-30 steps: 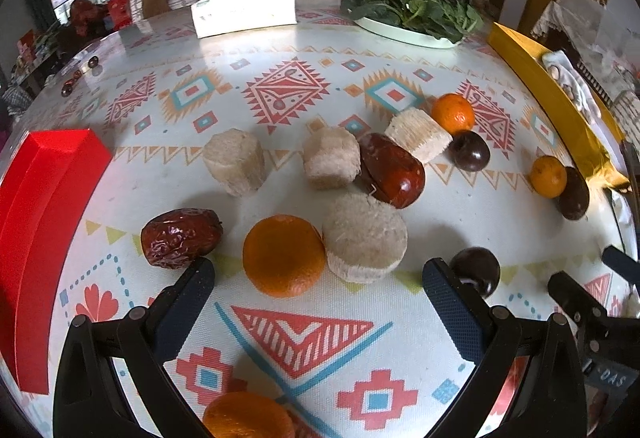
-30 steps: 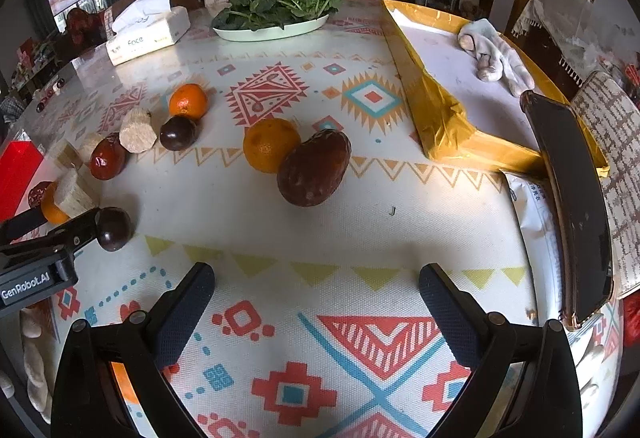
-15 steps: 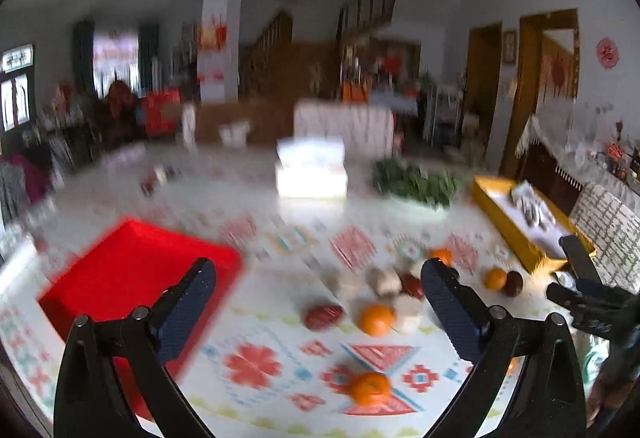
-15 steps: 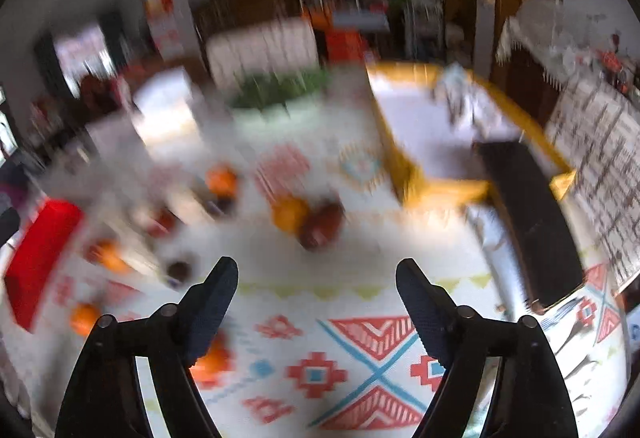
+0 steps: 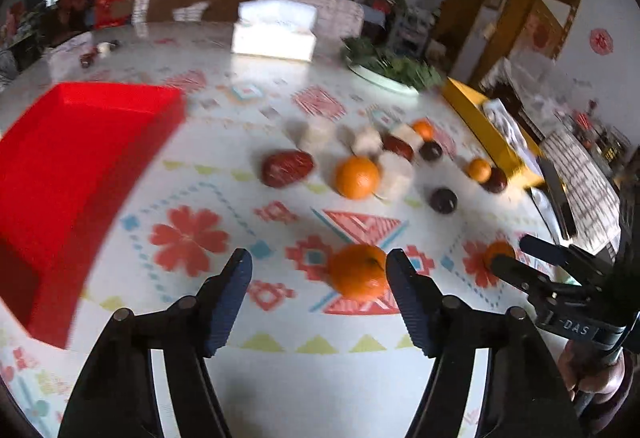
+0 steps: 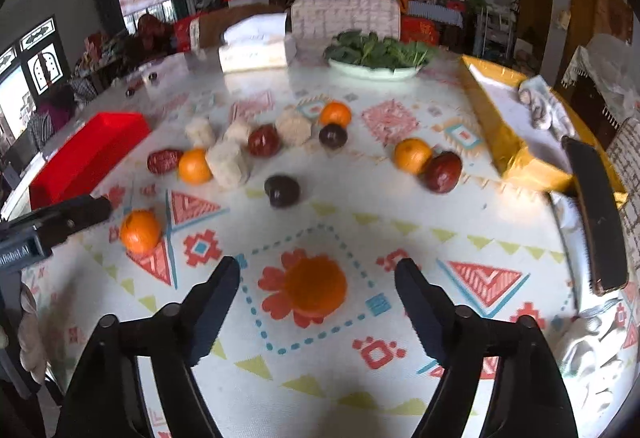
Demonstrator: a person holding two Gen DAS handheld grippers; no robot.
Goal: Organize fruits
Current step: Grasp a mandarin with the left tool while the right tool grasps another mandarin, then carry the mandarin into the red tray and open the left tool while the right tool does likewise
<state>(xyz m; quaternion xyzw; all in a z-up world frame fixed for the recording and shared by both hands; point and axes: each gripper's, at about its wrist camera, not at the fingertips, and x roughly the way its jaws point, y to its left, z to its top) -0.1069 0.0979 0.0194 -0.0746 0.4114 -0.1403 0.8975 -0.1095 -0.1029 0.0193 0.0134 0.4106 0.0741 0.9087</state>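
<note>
Fruits lie scattered on a patterned tablecloth. My left gripper point(image 5: 319, 278) is open above the cloth; an orange point(image 5: 357, 271) sits just inside its right finger. My right gripper point(image 6: 317, 286) is open with another orange point(image 6: 318, 286) between its fingers on a flower print. Further off lie a red date point(image 5: 286, 168), an orange point(image 5: 357, 176), pale cut chunks point(image 5: 395, 170), dark plums point(image 5: 443, 200) and an orange beside a brown fruit point(image 6: 442, 172). A red tray point(image 5: 72, 158) stands at the left. The right gripper also shows at the right in the left wrist view point(image 5: 516, 258).
A tissue box point(image 5: 275, 34) and a plate of greens point(image 6: 376, 58) stand at the back. A yellow box point(image 6: 504, 126) and a dark phone-like slab point(image 6: 598, 222) lie along the right edge. A white cloth point(image 6: 592, 342) lies at the near right.
Both grippers pulled back and up from the fruit cluster, swung through a blurred lift, and now hover lower near the table's front. Both jaws are narrower than a second ago but still open.
</note>
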